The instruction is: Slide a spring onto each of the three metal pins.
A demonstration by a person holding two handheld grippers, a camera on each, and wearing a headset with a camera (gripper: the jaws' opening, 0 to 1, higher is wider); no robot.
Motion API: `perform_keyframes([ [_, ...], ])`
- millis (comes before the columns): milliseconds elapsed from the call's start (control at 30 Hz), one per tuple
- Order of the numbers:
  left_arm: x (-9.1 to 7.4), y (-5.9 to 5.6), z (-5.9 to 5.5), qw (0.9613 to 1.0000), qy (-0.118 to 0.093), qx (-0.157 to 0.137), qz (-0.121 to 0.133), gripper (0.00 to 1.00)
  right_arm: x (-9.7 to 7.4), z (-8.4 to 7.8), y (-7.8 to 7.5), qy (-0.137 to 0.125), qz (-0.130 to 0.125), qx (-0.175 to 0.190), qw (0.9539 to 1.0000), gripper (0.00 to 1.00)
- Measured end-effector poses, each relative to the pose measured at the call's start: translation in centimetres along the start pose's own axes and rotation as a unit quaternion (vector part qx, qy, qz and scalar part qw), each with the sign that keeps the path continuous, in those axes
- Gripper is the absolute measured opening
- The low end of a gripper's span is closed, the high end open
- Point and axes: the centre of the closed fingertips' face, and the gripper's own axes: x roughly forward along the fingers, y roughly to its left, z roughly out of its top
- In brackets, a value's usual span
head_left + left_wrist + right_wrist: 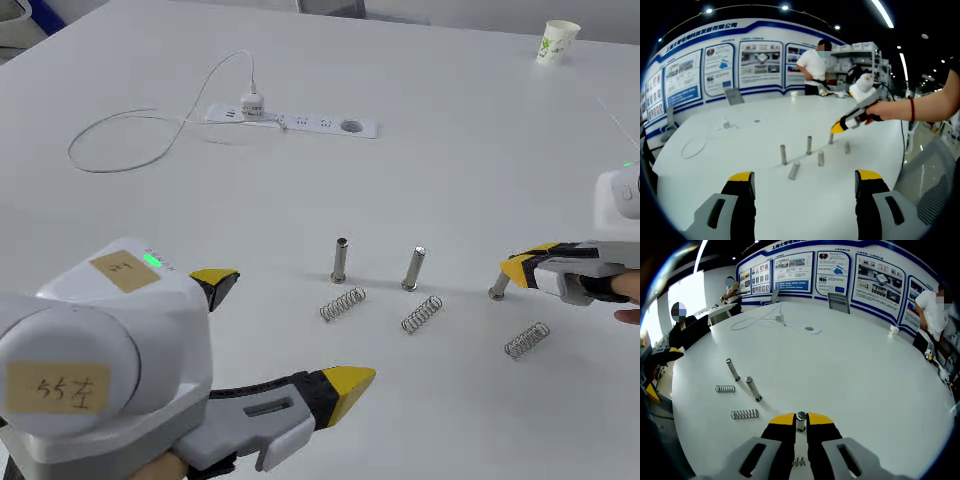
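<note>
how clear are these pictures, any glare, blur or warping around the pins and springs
Head view: soft even light, faint shadows by the pins, no blur. Left gripper view: fisheye bends the table edge, ceiling lights flare, pins small. Right gripper view: window glare upper left, but the pin in the right claw is sharp.

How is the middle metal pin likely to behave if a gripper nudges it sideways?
The middle pin stands tall and slim on a narrow base, so it would probably tip rather than slide. Round, it may then roll on the smooth table. It looks like solid metal: likely stiff, heavy for its size.
</note>
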Motion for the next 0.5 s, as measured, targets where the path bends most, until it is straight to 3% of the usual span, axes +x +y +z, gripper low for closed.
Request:
perform_keyframes([
  [300, 0.04, -0.08, -0.06, 1.0000, 0.001, 0.001, -0.001, 0.84, -0.16, -0.22, -0.01, 0.006, 0.007, 0.015, 0.9998, 0.09],
  [367, 0.04, -0.02, -0.08, 1.0000, 0.002, 0.001, 0.000, 0.84, -0.18, -0.13, 0.18, 0.002, 0.008, -0.004, 1.0000, 0.09],
  [500, 0.06, 0.00, -0.08, 1.0000, 0.002, 0.000, 0.000, 0.85, -0.36, -0.03, 0.36, 0.002, 0.004, -0.014, 0.9999, 0.22],
])
